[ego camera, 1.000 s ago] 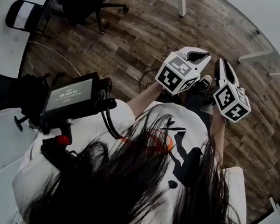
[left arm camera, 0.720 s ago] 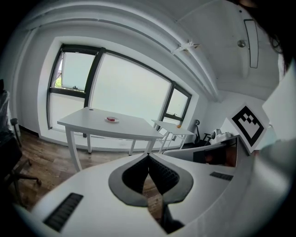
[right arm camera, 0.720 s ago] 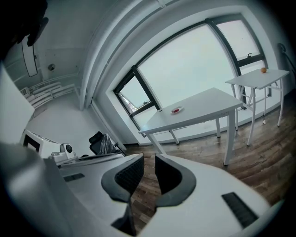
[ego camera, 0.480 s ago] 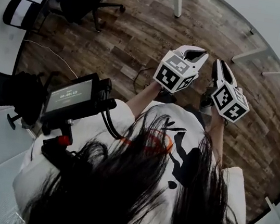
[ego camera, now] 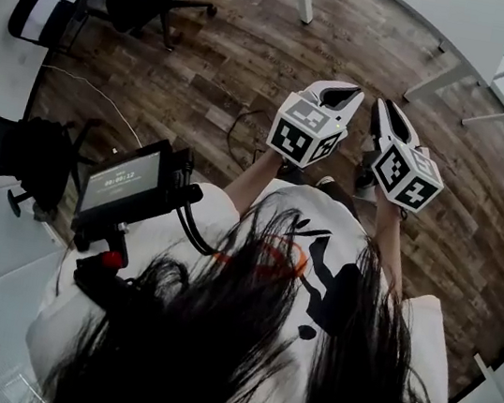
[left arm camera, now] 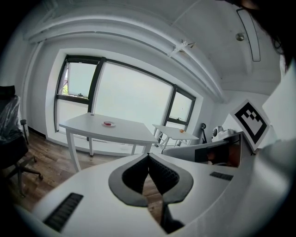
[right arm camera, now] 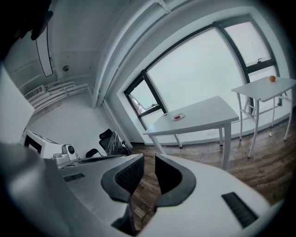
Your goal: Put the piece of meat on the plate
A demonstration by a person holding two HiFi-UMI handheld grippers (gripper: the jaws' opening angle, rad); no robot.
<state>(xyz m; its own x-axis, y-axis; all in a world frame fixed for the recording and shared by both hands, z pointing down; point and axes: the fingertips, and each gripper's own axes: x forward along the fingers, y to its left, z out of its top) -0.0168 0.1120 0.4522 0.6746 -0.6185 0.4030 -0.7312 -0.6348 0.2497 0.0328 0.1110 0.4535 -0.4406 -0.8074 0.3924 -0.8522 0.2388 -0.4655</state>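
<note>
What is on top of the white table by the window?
A small plate sits on the white table, holding something red, probably the piece of meat, too far to confirm. Nothing covers the tabletop.

White table [right arm camera: 203, 118] on wood floor [right arm camera: 259, 157] carries 1 small plate [right arm camera: 183, 115] w/ red bit [right arm camera: 177, 117].

A small round white plate [right arm camera: 182, 115] is seen far off, set flat on a white table [right arm camera: 208, 113]. A small red piece of meat [right arm camera: 177, 117] seems to lie on it; finer detail cannot be told.
</note>
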